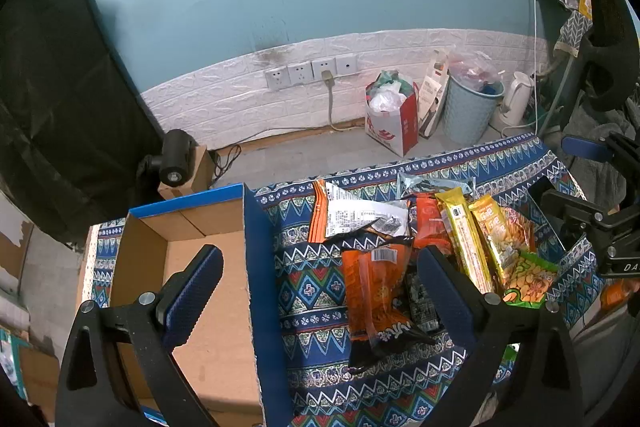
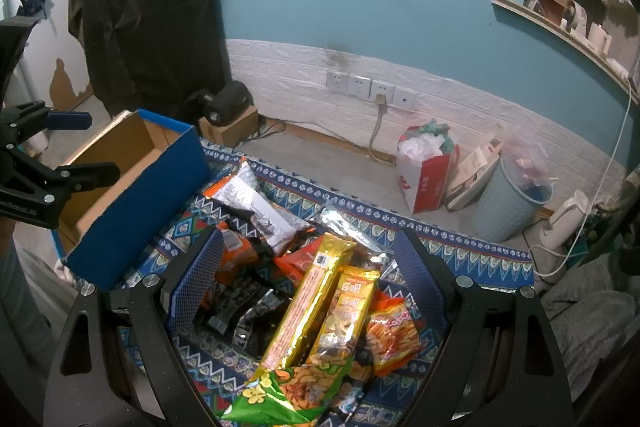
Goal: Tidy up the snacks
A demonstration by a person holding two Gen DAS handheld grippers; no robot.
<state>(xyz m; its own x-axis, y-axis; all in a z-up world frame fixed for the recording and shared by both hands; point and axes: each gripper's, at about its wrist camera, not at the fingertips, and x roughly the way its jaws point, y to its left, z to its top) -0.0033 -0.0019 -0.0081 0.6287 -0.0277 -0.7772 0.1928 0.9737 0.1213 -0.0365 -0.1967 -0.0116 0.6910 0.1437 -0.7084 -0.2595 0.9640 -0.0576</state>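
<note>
A heap of snack packets lies on a patterned blue cloth point(image 1: 308, 291). It includes an orange packet point(image 1: 372, 291), a long gold packet point(image 1: 466, 239) point(image 2: 308, 303), a shorter gold packet point(image 2: 348, 311), a green peanut bag point(image 1: 528, 279) point(image 2: 280, 395) and a white-backed packet point(image 1: 356, 213) point(image 2: 256, 211). An open cardboard box with blue sides point(image 1: 208, 251) point(image 2: 136, 203) stands left of the heap. My left gripper point(image 1: 320, 263) is open, straddling the box wall and the orange packet. My right gripper point(image 2: 308, 251) is open above the gold packets, empty.
Beyond the cloth's far edge is the floor with a red-and-white bag point(image 1: 392, 119), a pale blue bin point(image 1: 468, 111) and a white kettle point(image 1: 516, 99). A black camera on a small box point(image 1: 176, 159) stands behind the cardboard box. A dark cloth point(image 1: 52, 99) hangs at left.
</note>
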